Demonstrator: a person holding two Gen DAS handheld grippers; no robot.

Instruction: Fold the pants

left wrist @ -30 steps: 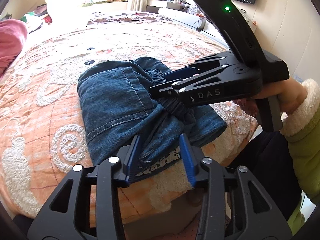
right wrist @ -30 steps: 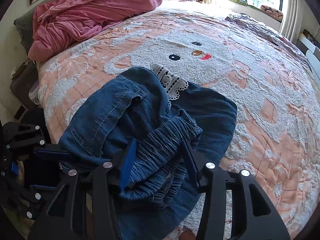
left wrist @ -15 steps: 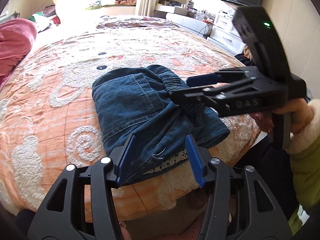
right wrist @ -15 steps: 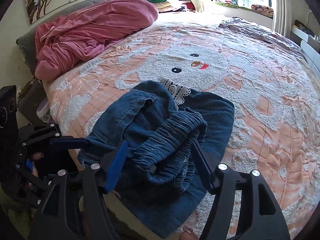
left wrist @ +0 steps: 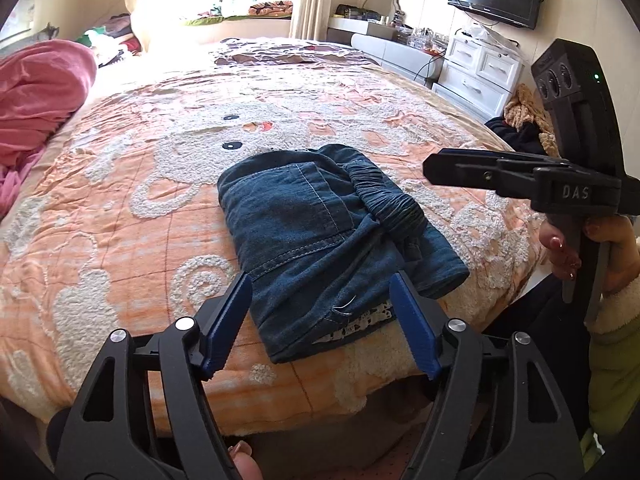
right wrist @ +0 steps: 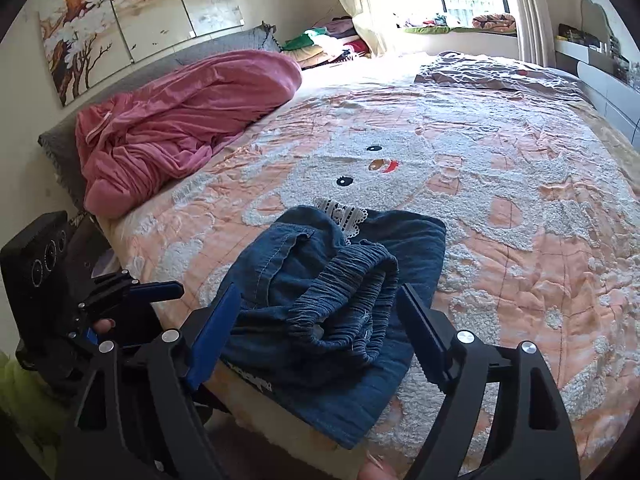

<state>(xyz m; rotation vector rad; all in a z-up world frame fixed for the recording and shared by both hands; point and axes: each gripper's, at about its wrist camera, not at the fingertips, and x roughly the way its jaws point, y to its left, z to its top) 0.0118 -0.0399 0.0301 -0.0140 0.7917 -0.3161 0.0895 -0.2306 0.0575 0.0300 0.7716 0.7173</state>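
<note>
The dark blue denim pants (left wrist: 320, 232) lie folded into a small bundle near the bed's front edge, elastic waistband on top and white lace trim peeking out below. My left gripper (left wrist: 320, 284) hovers just short of the bundle's near edge; its jaws are opening and the blue pads touch no cloth. My right gripper (right wrist: 320, 292) is likewise opening, its fingers standing wide on either side of the waistband (right wrist: 352, 280) without pressing it. From the left wrist view the right gripper (left wrist: 432, 168) hangs above the bed, to the right of the pants.
An orange bedspread (left wrist: 120, 208) with a white fluffy cartoon face covers the bed. A pink blanket (right wrist: 180, 120) is heaped at the headboard side. A white dresser (left wrist: 476, 76) and clothes stand beyond the far side. A hand in a green fleece-cuffed sleeve (left wrist: 612, 320) holds the right gripper.
Both grippers have let go of the pants, opened wider and drawn back and up. The right gripper has moved off the waistband to the right. The bundle stays on the bed.
</note>
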